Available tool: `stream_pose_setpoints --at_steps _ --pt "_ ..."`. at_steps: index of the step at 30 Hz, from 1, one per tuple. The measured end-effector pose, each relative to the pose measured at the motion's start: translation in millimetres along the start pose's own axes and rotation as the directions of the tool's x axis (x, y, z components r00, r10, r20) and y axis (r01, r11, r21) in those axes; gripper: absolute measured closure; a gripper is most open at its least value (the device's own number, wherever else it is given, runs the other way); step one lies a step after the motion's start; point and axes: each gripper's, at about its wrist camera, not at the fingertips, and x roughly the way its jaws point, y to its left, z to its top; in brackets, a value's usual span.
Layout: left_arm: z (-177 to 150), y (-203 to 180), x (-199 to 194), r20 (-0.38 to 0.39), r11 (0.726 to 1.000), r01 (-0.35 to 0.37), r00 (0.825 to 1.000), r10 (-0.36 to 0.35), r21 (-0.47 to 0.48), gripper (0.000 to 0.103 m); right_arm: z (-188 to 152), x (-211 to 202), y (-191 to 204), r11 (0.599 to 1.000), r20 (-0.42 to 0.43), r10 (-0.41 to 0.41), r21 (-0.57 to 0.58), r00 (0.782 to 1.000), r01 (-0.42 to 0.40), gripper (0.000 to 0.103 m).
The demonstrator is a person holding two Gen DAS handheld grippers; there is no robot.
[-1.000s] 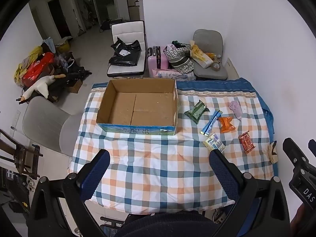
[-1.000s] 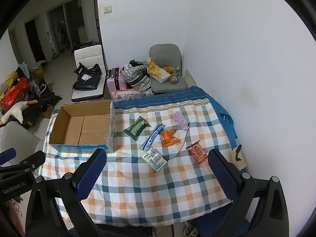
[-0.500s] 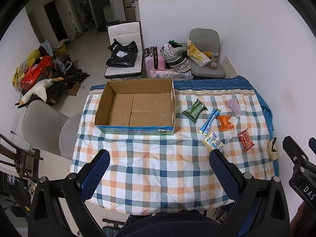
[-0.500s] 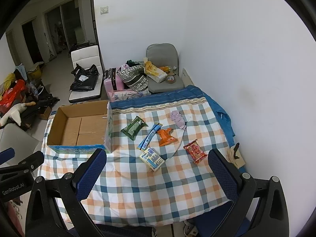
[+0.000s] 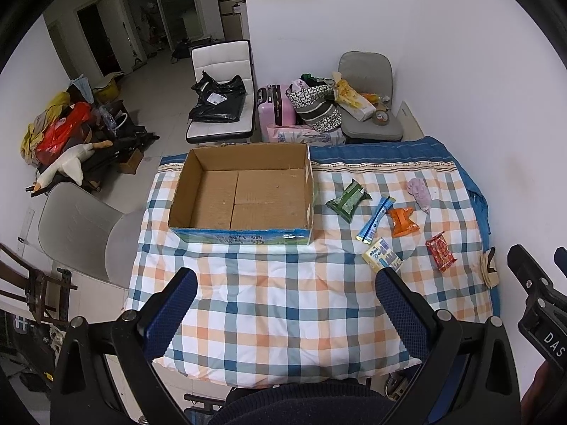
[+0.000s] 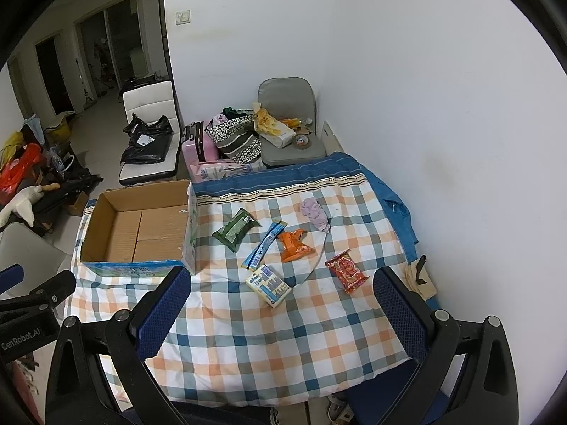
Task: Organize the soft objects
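Note:
An empty cardboard box (image 5: pixel 241 194) (image 6: pixel 138 226) sits on the left of a checked table (image 5: pixel 283 301) (image 6: pixel 283 336). To its right lie several soft packets: a green pack (image 5: pixel 348 200) (image 6: pixel 235 228), a blue stick pack (image 5: pixel 375 217) (image 6: pixel 264 245), an orange pack (image 5: pixel 403 221) (image 6: pixel 294 245), a yellow-blue pack (image 5: pixel 382 259) (image 6: pixel 269 285), a red pack (image 5: pixel 440 250) (image 6: pixel 348 271) and a lilac cloth (image 5: pixel 419 194) (image 6: pixel 315 214). My left gripper (image 5: pixel 285 304) and right gripper (image 6: pixel 283 304) both hang open, well above the table's near edge, holding nothing.
Beyond the table stand a grey chair (image 5: pixel 368 106), a pink suitcase (image 5: pixel 274 111), a patterned bag (image 5: pixel 317 106) and a white chair with black bags (image 5: pixel 221 102). A grey chair (image 5: pixel 74 226) is at the table's left. A white wall runs along the right.
Both grippers have drifted slightly back and up, so the table and box sit a little lower and smaller in view. Nothing on the table has moved.

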Motion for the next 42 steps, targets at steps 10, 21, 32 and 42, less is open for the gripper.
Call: stream_pose_setpoints --at_steps 10,21,32,42 --pt "0.7 1.4 -0.3 0.000 1.000 0.001 1.000 -0.001 0.001 0.000 0.4 -0.7 2.5 1.000 -0.001 -0.001 -0.002 1.000 0.001 0.000" --pt "1.0 1.3 -0.6 0.001 1.000 0.001 1.000 -0.001 0.001 0.000 0.7 0.3 2.0 1.000 -0.002 -0.003 -0.003 1.000 0.003 0.000" --pt "-0.4 1.5 -1.4 0.002 1.000 0.002 1.000 -0.002 0.002 0.000 0.5 0.7 1.5 1.000 -0.002 -0.003 -0.005 1.000 0.003 0.000" --pt "7.0 3.0 -0.5 0.005 1.000 0.004 1.000 -0.004 0.000 0.000 1.6 0.6 2.1 1.000 -0.002 -0.004 -0.004 1.000 0.004 0.000"
